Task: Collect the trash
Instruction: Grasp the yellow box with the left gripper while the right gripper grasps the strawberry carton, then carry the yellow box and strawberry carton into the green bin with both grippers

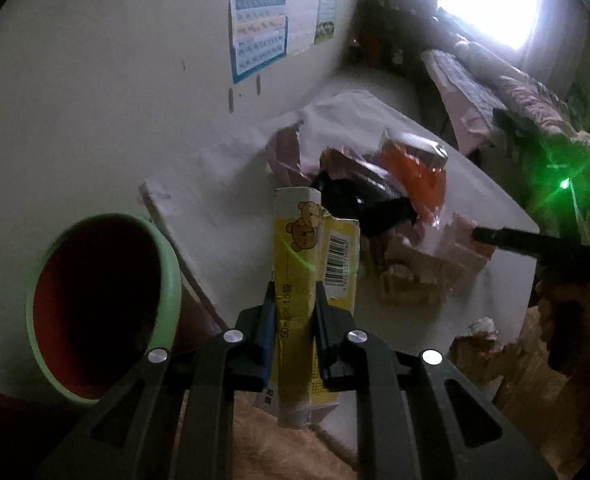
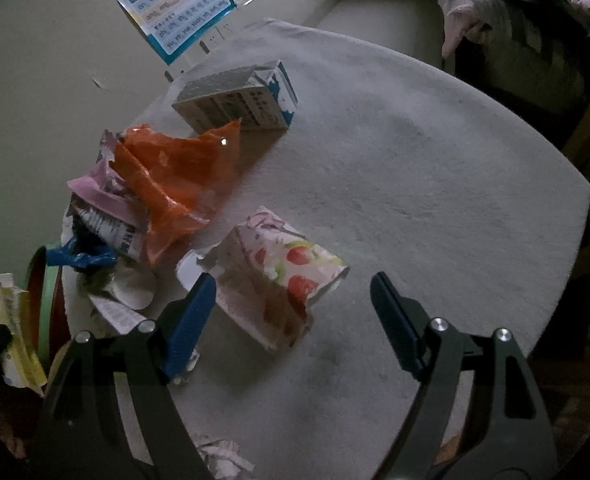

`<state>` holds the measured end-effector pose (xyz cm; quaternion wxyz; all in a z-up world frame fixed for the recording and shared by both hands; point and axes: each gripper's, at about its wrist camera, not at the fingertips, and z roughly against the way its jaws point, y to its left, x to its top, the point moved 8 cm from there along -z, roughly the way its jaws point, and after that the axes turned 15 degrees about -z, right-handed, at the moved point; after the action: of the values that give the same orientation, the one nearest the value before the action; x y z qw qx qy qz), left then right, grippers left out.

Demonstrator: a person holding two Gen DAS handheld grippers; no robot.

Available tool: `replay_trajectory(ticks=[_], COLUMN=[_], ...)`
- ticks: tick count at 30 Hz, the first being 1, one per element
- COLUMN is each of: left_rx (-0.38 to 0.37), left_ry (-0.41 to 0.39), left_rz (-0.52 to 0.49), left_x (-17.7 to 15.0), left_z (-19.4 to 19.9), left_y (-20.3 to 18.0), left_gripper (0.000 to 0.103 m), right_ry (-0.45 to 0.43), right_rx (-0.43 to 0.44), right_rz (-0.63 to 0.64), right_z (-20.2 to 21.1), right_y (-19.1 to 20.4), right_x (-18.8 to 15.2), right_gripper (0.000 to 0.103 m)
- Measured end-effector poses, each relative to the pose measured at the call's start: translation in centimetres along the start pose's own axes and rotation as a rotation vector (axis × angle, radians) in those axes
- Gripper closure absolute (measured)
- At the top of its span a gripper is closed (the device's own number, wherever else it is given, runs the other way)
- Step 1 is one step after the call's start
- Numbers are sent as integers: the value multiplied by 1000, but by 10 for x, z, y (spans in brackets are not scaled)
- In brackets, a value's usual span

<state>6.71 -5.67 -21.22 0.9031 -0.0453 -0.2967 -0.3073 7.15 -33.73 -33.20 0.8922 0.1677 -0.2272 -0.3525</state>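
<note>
Trash is what I am after, and most of it is not picked up yet. My left gripper (image 1: 294, 312) has its jaws shut tight on a flat yellow paper box with a little bear on it (image 1: 299, 248), held up in the air. The round green bin with a red inside (image 1: 167, 280) is just beside it, down to the left, so I think this box goes in there next. I cannot see if anything is in the bin already; it is too dark inside.

My right gripper (image 2: 293, 320) has its jaws open wide with nothing in them. It hangs over a torn paper wrapper with red strawberries on it (image 2: 279, 276), which lies flat on the white round table (image 2: 435, 168). That looks like my next thing to grab.

Lots more is left: a crumpled orange plastic bag (image 2: 175, 184), a pink paper scrap (image 2: 95, 190), a blue plastic twist (image 2: 79, 258) and a small grey and white carton with blue print (image 2: 235, 96) farther back.

The pile sits close to the table edge near the bin, so bits may slip off. The room is dim too.
</note>
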Motion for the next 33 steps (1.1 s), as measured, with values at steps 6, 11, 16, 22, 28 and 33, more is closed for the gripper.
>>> replay_trajectory(ticks=[6,11,16,22,28,33], left_rx=[8,15,23,55,98,155], left_ry=[-14,-20,-35,-61,-107,-147], left_rz=[2,15,42,55,75,100], left_x=[4,4,7,13,19,25], left_z=[3,6,10,20,36,54], left_y=[1,2,8,15,30,51], left_gripper=[88,88,88,88,88,88], right_ry=[18,-11,-80,-122,-167,-179], right_rx=[24,45,62,98,156,215], right_rz=[-8,-14,-3,36,114,215], right_z=[-6,7,42,77,109,125], right_y=[0,2,9,31,71,124], right_x=[2,3,3,-5,-9,-18], right_gripper=[53,63,67,67,67,67])
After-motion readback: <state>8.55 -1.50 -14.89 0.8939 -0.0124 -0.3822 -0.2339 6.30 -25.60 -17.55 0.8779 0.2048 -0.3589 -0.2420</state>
